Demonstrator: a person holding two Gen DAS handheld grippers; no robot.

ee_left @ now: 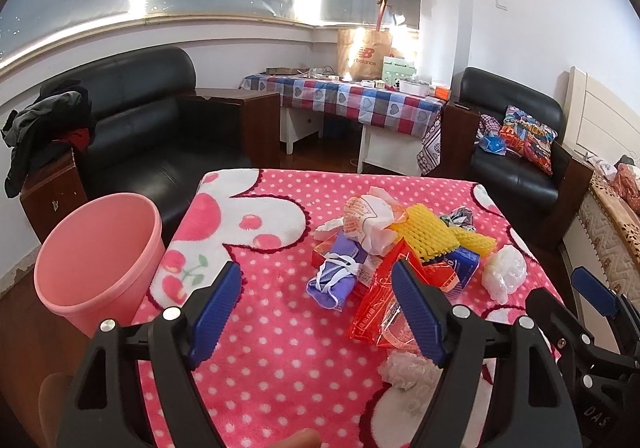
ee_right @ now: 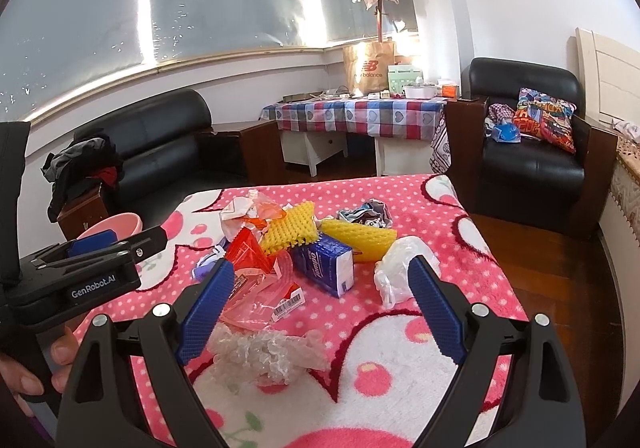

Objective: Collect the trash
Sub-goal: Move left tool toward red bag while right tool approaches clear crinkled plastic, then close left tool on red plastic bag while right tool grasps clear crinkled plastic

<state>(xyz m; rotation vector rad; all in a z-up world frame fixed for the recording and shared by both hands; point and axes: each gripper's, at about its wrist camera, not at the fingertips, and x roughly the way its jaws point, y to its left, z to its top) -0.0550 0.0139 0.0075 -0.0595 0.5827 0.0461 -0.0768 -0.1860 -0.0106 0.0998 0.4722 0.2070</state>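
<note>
A pile of trash lies on the pink polka-dot blanket (ee_left: pixel 280 348): yellow foam nets (ee_left: pixel 430 234), a blue tissue pack (ee_right: pixel 328 264), red and clear wrappers (ee_left: pixel 380 312), a purple face mask (ee_left: pixel 336 272), a white crumpled bag (ee_right: pixel 400 268) and clear crinkled plastic (ee_right: pixel 268 352). My left gripper (ee_left: pixel 316 312) is open and empty, just short of the pile. My right gripper (ee_right: pixel 320 312) is open and empty above the crinkled plastic. The pink bin (ee_left: pixel 100 260) stands left of the table.
Black sofas (ee_left: pixel 152 128) stand behind and to the right. A checked table (ee_left: pixel 352 100) with clutter is at the back. The left gripper's body (ee_right: pixel 80 272) shows at the left of the right wrist view.
</note>
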